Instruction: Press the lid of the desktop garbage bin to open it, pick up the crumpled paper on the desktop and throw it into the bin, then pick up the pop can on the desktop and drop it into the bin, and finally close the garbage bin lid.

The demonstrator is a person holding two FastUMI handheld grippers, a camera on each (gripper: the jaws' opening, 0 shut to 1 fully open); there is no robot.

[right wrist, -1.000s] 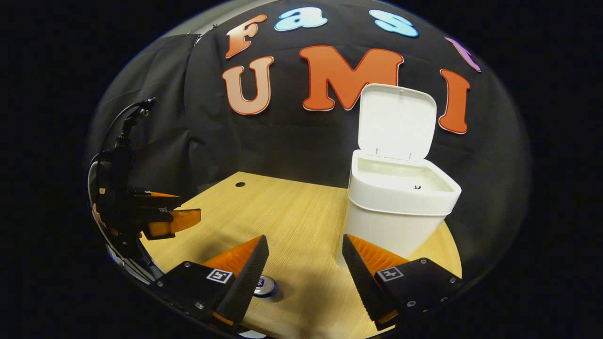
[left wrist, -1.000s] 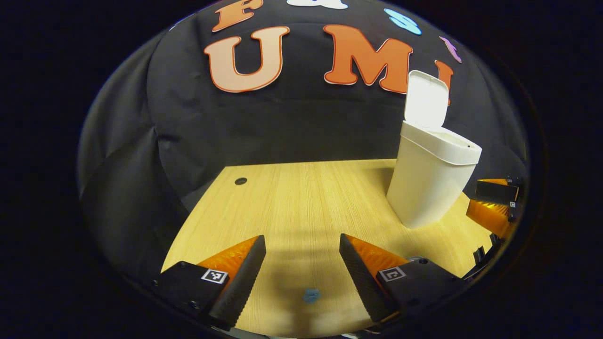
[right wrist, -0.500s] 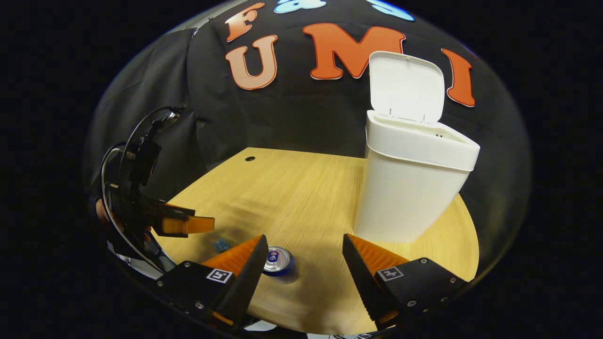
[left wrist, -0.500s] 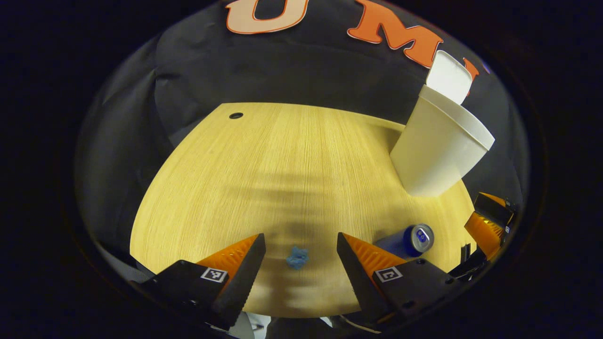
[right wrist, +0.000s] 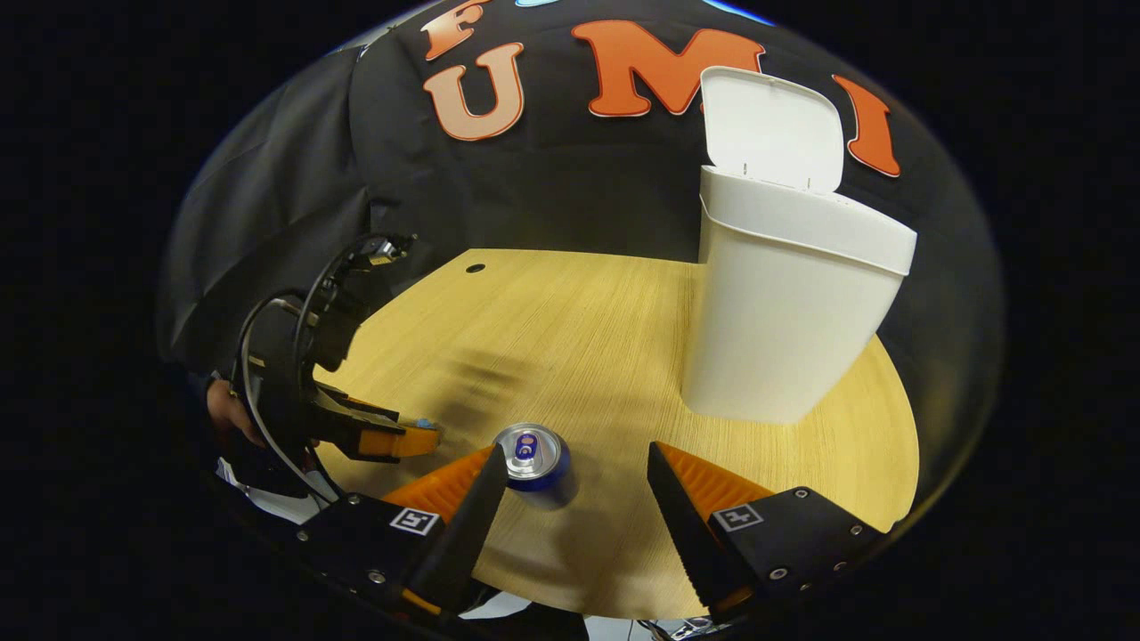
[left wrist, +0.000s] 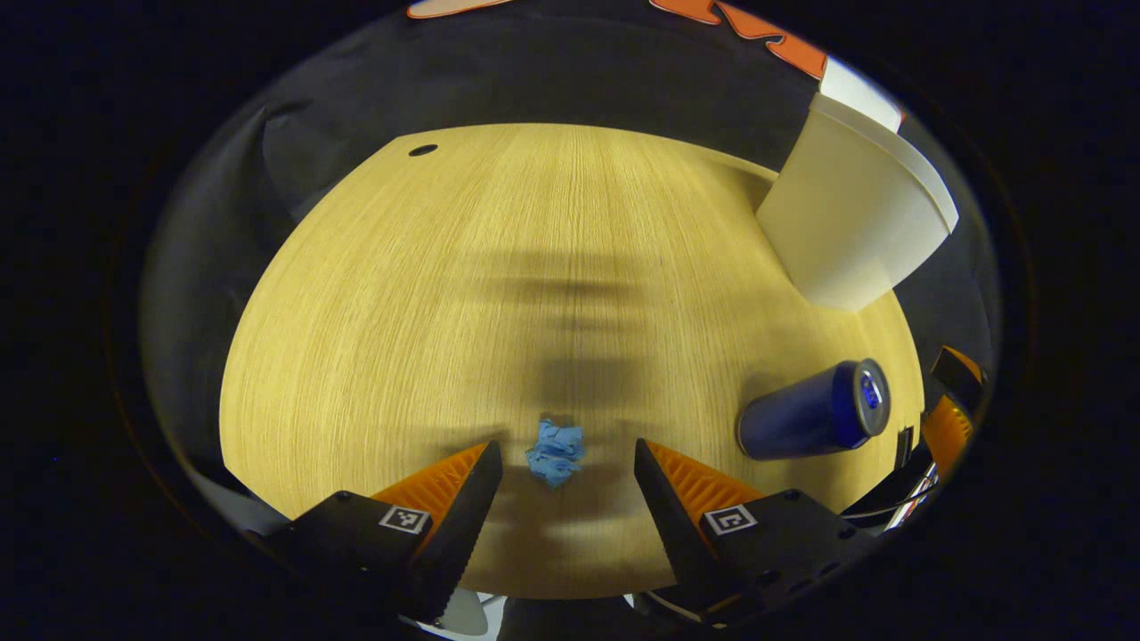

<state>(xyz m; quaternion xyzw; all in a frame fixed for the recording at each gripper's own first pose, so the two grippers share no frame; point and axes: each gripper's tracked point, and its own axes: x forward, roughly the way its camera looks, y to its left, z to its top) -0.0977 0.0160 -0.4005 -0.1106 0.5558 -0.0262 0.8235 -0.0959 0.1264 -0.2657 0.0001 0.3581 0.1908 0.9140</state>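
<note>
— Where is the crumpled paper (left wrist: pixel 555 452) found relative to the jaws?

— Just ahead of the left gripper (left wrist: pixel 561 481), centred in the gap; its jaws are spread wide, nothing held. No long axis can be told on so small a wad.

— And the pop can (left wrist: pixel 812 411)?

— Off to the right of those jaws, lying on the desk (left wrist: pixel 499 267). From the right gripper (right wrist: pixel 574 485), also spread and empty, it is seen just ahead, nearer the left jaw.

— The bin (right wrist: pixel 788 312)?

— Beyond, lid (right wrist: pixel 770 129) raised. No label can be read on the can.
</note>
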